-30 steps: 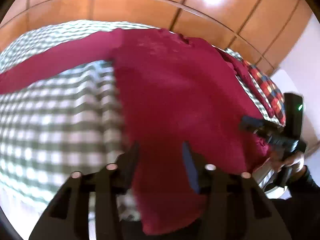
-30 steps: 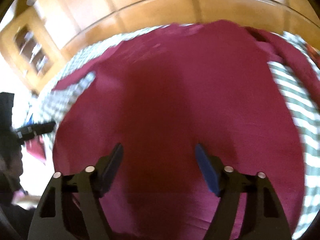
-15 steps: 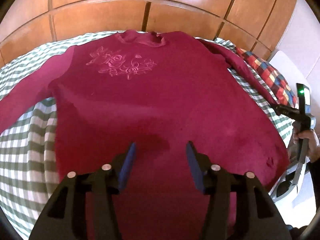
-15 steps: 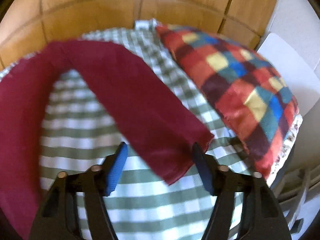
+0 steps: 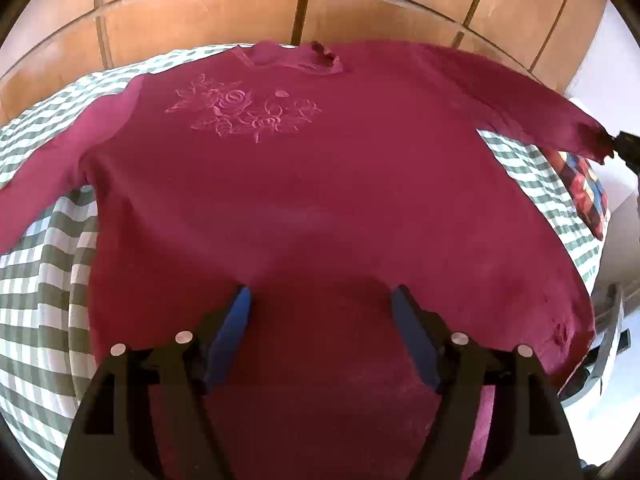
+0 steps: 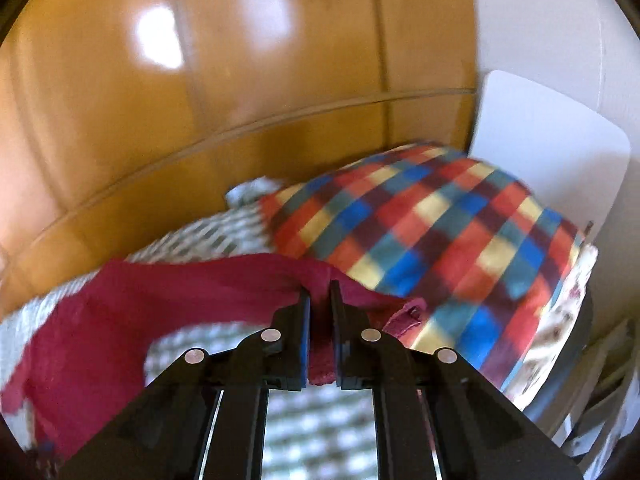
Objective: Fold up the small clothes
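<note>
Lying flat, sweater [image 5: 320, 208] collar far | right hand-held gripper [image 6: 319, 300] clamps sleeve [image 6: 200, 292] | left [image 5: 320, 300] apart

A bed with a green-and-white checked cover [image 5: 48, 264] stands against glossy wooden panels [image 5: 200, 16]. A multicoloured plaid pillow [image 6: 432, 240] lies at the bed's right edge, beside what may be a white chair [image 6: 548, 140].

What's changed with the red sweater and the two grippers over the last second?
The right gripper swung from the sweater's body to its sleeve; its jaws have just been closing and now pinch the cuff, lifting it off the checked bedspread. The left gripper shifted to the hem's middle, its jaws opening further with nothing between them. The sweater body stays flat, the plaid pillow in place.
</note>
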Available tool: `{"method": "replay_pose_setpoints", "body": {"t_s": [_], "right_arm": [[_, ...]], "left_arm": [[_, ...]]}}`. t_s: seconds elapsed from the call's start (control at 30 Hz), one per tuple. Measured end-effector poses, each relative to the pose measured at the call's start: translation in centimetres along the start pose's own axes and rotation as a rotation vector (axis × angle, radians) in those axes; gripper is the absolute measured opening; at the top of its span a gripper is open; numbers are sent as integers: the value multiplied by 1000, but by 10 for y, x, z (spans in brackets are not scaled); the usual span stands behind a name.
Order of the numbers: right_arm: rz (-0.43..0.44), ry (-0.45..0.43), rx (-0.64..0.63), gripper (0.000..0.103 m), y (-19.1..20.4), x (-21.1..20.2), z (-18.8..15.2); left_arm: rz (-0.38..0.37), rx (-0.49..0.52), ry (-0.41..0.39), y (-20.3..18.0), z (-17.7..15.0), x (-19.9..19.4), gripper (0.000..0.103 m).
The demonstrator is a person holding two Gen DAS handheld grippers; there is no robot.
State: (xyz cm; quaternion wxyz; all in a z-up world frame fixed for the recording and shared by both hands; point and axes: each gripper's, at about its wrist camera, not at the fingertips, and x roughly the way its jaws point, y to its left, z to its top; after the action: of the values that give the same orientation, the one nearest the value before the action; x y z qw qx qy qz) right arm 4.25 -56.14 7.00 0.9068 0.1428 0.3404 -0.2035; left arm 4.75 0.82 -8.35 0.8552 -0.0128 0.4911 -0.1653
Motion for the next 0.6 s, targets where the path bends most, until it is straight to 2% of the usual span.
{"method": "replay_pose_setpoints", "body": {"t_s": [0.17,0.23,0.3,0.37,0.43,0.47,0.5,0.6], "right_arm": [[-189,101,-3,8,-16,70,28],[-215,169,12,8,-20,98,31],[-200,211,39,9,-23,120,33],[-169,213,72,26,-26,123,35],[-143,163,134,72,-31,110,35],[-134,129,164,78,-36,103,34],[-113,85,204,80,-44,89,30],[-7,98,296,80,-60,71,13]], "left_arm": [[3,-3,4,1,1,4,74],[4,-1,8,1,2,5,74],[5,-6,11,1,2,6,75],[8,-4,13,0,3,6,76],[9,-6,12,-1,3,7,77],[7,-10,10,-1,3,7,78],[5,-11,9,-1,3,7,78],[-1,-13,4,-1,2,9,81]]}}
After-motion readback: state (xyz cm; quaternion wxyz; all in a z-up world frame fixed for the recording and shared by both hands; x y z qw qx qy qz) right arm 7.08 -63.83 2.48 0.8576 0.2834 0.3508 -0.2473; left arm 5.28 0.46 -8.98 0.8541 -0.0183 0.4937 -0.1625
